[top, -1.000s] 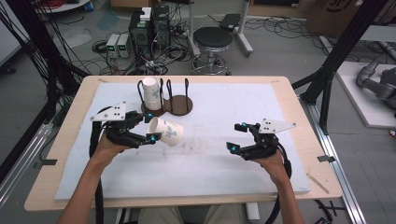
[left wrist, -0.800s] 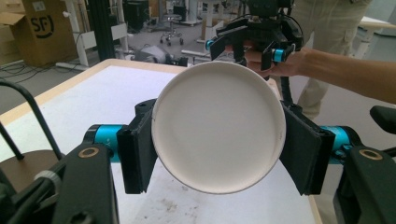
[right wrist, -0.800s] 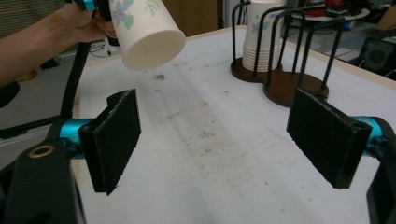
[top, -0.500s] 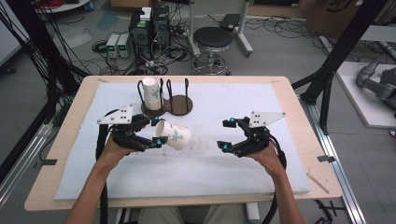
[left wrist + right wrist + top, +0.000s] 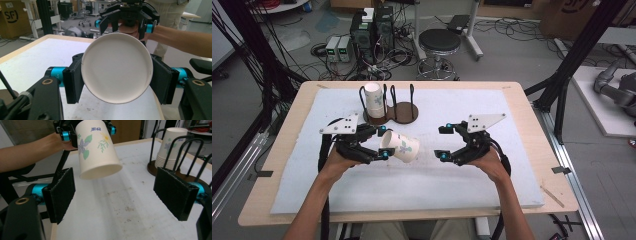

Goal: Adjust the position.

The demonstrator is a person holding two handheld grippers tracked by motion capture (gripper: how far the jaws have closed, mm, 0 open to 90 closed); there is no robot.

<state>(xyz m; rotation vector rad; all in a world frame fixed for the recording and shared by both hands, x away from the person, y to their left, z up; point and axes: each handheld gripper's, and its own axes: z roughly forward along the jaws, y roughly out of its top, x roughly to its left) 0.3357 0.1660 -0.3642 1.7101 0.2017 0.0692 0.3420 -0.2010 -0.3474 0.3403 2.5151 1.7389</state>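
1. The left gripper (image 5: 381, 143) is clamped on the rim end of a white paper cup with a floral print (image 5: 400, 147), holding it on its side above the white foam mat (image 5: 512, 165), left of the middle of the tabletop (image 5: 522, 92).
2. The cup's base points toward the right gripper (image 5: 445, 142), whose jaws stand wide with nothing between them, a short gap away.
3. Near the far edge stands a dark wire cup rack on a round wooden base (image 5: 399, 106), with a stack of matching paper cups (image 5: 374, 100) in its left slot.
4. The step in hand looks like a handover of the cup between the grippers.
5. To do it well, bring the right gripper in level so its pads (image 5: 61, 193) straddle the cup's narrow end evenly.
6. Close gently, since thin paper walls crumple easily.
7. Let the left gripper release only once the right grip is firm.
8. Keep the cup clear of the mat throughout.
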